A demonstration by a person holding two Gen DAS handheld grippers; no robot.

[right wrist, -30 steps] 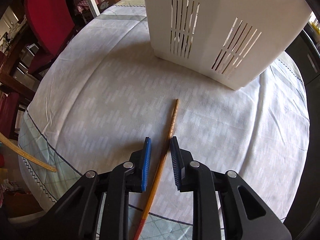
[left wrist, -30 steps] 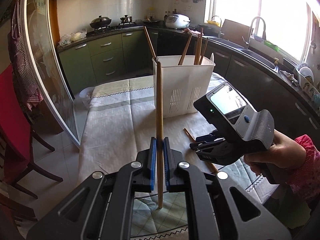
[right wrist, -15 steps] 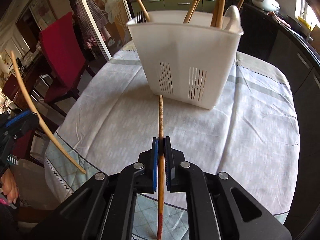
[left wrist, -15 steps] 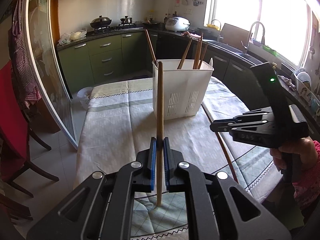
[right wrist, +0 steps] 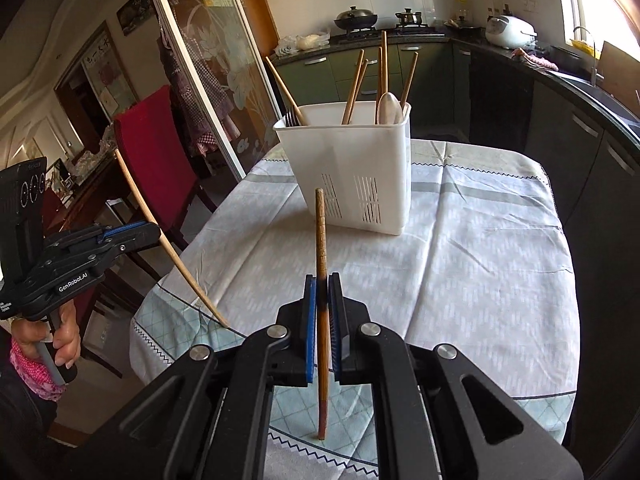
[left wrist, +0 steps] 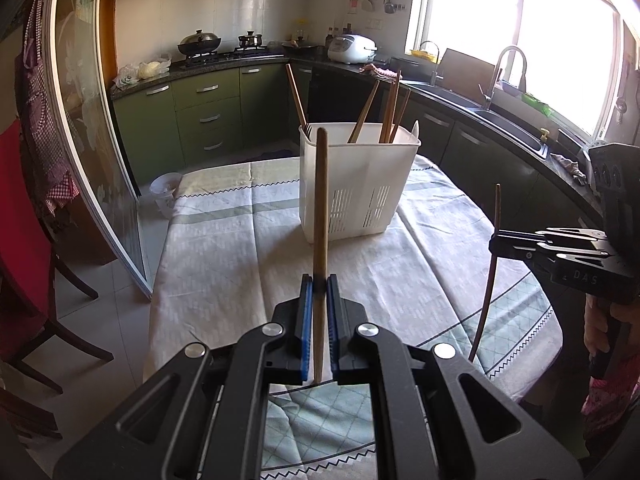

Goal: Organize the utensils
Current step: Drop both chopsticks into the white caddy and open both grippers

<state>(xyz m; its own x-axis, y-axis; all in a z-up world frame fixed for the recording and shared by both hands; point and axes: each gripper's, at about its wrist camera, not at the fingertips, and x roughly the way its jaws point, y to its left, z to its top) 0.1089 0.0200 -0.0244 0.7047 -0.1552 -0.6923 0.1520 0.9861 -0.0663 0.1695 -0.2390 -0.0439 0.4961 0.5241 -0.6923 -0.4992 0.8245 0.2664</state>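
Note:
A white slotted utensil holder (left wrist: 356,184) stands on the clothed table and holds several chopsticks, a fork and a spoon; it also shows in the right wrist view (right wrist: 352,172). My left gripper (left wrist: 317,296) is shut on a light wooden chopstick (left wrist: 320,208), held upright above the table's near edge. My right gripper (right wrist: 322,300) is shut on a darker brown chopstick (right wrist: 321,240), also upright, short of the holder. The right gripper appears in the left wrist view (left wrist: 496,242), the left gripper in the right wrist view (right wrist: 154,232).
The table (left wrist: 224,264) has a pale patterned cloth. A red chair (right wrist: 156,152) and a glass sliding door (left wrist: 80,152) stand to the left. Kitchen counters with a sink (left wrist: 496,120) run behind and to the right.
My right gripper closed on the brown chopstick that lay on the cloth and lifted it upright off the table. Both grippers pulled back a little from the holder.

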